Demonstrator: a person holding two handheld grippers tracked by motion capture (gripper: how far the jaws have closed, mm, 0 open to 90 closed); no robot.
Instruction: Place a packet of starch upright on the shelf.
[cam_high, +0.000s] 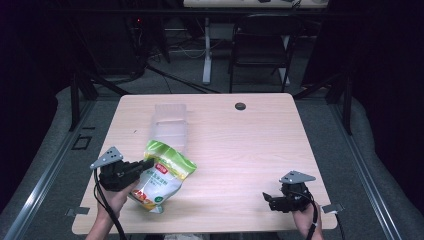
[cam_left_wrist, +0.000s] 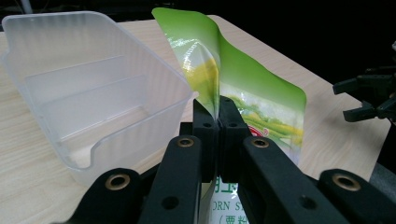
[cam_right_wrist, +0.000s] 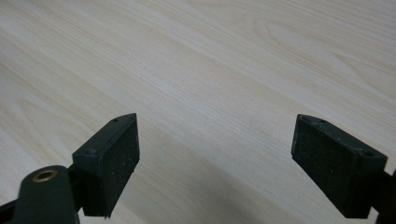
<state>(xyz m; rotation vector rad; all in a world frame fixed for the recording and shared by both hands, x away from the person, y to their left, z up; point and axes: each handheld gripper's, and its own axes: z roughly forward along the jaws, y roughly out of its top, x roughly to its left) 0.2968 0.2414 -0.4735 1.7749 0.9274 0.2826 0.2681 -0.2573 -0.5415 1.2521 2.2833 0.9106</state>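
A green and white food pouch (cam_high: 161, 176) hangs at the table's front left, pinched by its edge in my left gripper (cam_high: 148, 164), which is shut on it. In the left gripper view the jaws press together on the pouch (cam_left_wrist: 254, 100) at my left gripper (cam_left_wrist: 218, 122), and the pouch curls upward. A clear plastic bin (cam_high: 170, 125) lies on the table just beyond; in the left gripper view the bin (cam_left_wrist: 88, 88) sits to the left of the pouch. My right gripper (cam_high: 268, 199) rests open near the front right edge, its pads (cam_right_wrist: 114, 158) wide apart over bare wood.
The light wooden table (cam_high: 250, 145) has a round black cable grommet (cam_high: 240, 106) near its far edge. Behind the table stand a dark chair (cam_high: 260, 47) and a white desk leg (cam_high: 206, 50). The right gripper (cam_left_wrist: 369, 95) appears at the right edge of the left gripper view.
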